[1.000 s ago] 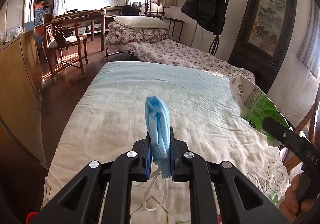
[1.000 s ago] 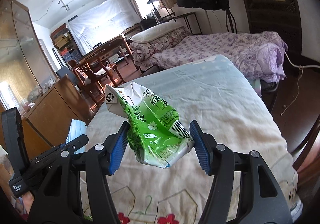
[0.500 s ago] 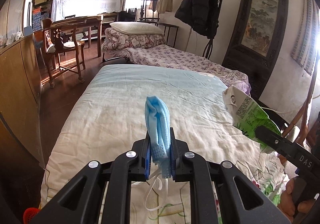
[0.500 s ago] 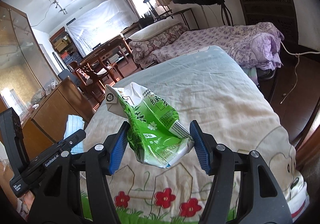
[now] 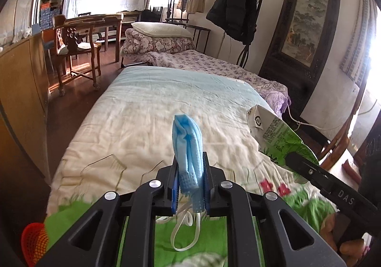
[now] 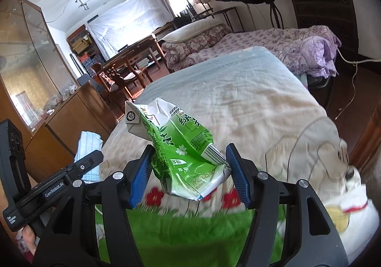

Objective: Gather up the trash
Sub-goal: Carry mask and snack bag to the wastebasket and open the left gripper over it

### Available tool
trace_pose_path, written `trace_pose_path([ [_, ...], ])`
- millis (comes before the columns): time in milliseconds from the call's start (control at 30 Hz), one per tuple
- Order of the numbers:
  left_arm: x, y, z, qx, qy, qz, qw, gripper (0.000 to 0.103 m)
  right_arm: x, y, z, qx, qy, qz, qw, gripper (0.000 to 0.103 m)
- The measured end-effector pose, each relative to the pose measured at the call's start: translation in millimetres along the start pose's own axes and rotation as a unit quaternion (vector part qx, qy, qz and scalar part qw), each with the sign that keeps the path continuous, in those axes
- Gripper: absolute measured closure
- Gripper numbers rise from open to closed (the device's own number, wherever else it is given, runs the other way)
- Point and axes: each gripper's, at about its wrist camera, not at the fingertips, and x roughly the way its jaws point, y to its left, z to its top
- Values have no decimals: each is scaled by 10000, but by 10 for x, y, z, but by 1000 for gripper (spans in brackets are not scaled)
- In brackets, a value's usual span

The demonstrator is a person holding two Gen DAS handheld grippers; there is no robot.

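A folded blue face mask [image 5: 187,145] stands up between the pads of my left gripper [image 5: 190,181], which is shut on it; its white ear loops [image 5: 185,231] dangle below. My right gripper [image 6: 189,171] is shut on a crushed green and white drink carton [image 6: 181,147], held above the bed. In the left wrist view that carton [image 5: 273,138] shows at the right, with the right gripper's body and a hand under it. The right wrist view shows the mask [image 6: 89,147] at the left, above the left gripper's body.
Below both grippers lies a bed with a cream quilt [image 5: 147,124] printed with green grass and red flowers near its foot. A red mesh basket [image 5: 34,243] peeks in at the lower left. Wooden cabinet [image 5: 21,90] on the left, a second bed [image 5: 214,66] and chair [image 5: 76,52] beyond.
Both grippers have drawn back toward the foot of the bed, so the quilt's green and flowered end and the red basket come into view. Both grips are unchanged.
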Motion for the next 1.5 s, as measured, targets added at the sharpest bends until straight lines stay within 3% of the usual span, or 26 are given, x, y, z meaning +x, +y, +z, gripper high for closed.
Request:
trace_pose_path([
  [233,-498,63,1,117,-338,283,9990,87,-321,179,20,-73,-241,231,9994,42],
  [600,-1371,112,16,279,-1095,649,9915,87,-1002,772,46,-628,-850,774,9914,42],
  [933,-1951,411,-127,180,-1502,1018,9832,85,-1302,1379,-19,-1145,-952,1276,9806,42],
  [1267,-2096,1244,-419,-285,-1312,1459,9802,85,-1093,2042,-318,-1690,-444,1564,9721,42],
  [1500,-1969,1865,-800,-706,-884,1756,9779,85,-868,2381,-583,-2027,-64,1572,9665,42],
])
